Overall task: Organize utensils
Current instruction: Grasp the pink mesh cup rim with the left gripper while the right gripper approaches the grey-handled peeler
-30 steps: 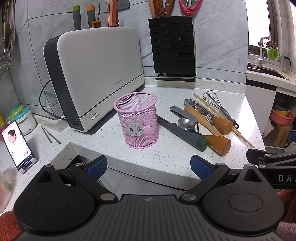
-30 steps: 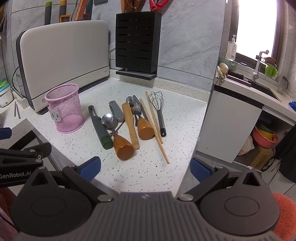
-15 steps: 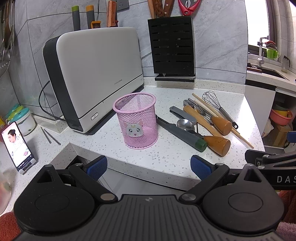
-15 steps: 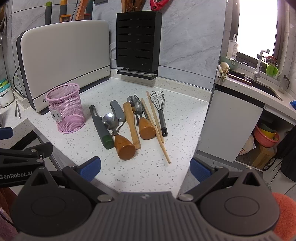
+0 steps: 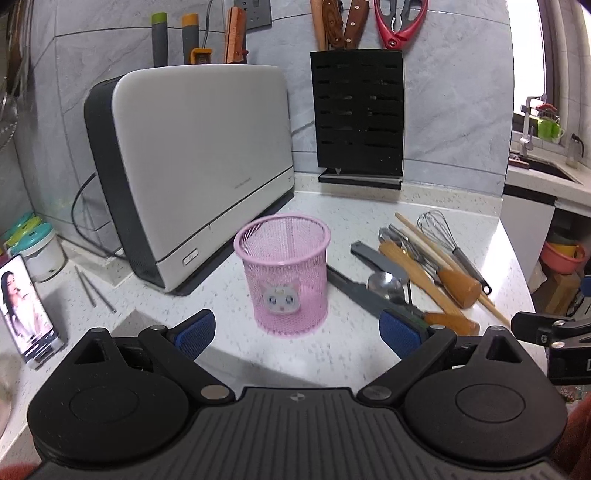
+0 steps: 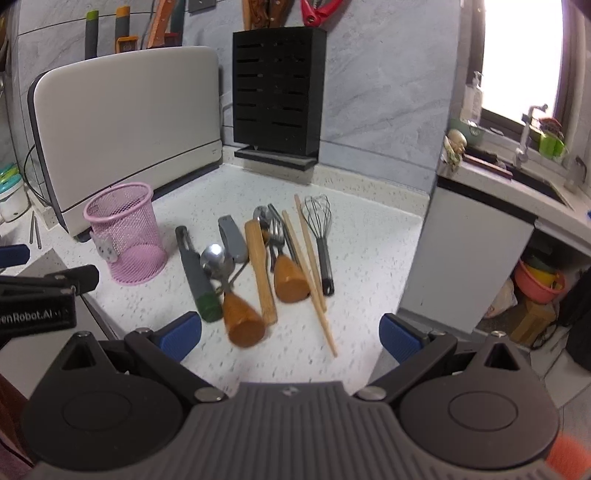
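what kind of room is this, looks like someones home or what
Most likely a home kitchen: a speckled countertop strewn with utensils such as a whisk, a black knife block against the tiled wall, and a sink with a faucet by the window.

A home kitchen. A speckled counter (image 6: 369, 240) meets grey tiled walls; a black knife block (image 5: 356, 110) at the back holds knives and red scissors (image 5: 400, 18). Left of the block stands a white appliance (image 5: 199, 155); right of it, under a window, a sink tap (image 6: 528, 133). Before the block lie a whisk (image 6: 319, 229), spoon (image 6: 214, 258) and chopsticks (image 6: 306, 266).
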Motion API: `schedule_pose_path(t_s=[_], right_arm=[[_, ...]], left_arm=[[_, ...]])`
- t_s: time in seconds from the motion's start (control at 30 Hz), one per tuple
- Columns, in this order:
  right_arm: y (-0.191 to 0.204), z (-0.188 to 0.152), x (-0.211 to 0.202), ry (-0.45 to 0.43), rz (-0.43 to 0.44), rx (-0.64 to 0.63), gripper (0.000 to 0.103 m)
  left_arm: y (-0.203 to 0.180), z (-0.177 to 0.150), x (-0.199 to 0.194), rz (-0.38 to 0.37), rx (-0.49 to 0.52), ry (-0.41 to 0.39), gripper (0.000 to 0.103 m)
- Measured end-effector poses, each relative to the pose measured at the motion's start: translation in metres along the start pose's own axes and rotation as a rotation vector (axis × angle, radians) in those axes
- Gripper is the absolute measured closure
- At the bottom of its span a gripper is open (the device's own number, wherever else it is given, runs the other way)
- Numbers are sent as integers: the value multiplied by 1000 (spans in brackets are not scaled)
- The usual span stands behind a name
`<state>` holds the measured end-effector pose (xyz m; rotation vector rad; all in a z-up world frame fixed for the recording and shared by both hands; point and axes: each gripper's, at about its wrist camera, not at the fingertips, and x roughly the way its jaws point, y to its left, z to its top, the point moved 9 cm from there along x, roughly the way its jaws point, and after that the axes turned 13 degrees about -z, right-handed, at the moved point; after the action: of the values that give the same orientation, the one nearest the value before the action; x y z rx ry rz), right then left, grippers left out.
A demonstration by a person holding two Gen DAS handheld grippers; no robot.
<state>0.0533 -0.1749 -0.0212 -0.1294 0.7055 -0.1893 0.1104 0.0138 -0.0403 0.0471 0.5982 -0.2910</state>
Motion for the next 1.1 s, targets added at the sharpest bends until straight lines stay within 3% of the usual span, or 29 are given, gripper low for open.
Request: schedule_pose_path(t_s=[0.2,0.5,0.63,0.83,1.1], right_arm=[[5,28,19,30,113,4,3],[25,65,45,15,157,-118,3],[35,70,56,24,199,-120,3],[33,81,74,12,199,-105,3],[27,75,95,23,205,-74,3]], left_arm=[[8,12,18,-5,42,-8,0],[19,20,40,2,132,-39,0],[28,25,49,-24,104,-35,0],[25,29,65,-58,164,-17,0],[35,25,85,-71,74,-4,0]])
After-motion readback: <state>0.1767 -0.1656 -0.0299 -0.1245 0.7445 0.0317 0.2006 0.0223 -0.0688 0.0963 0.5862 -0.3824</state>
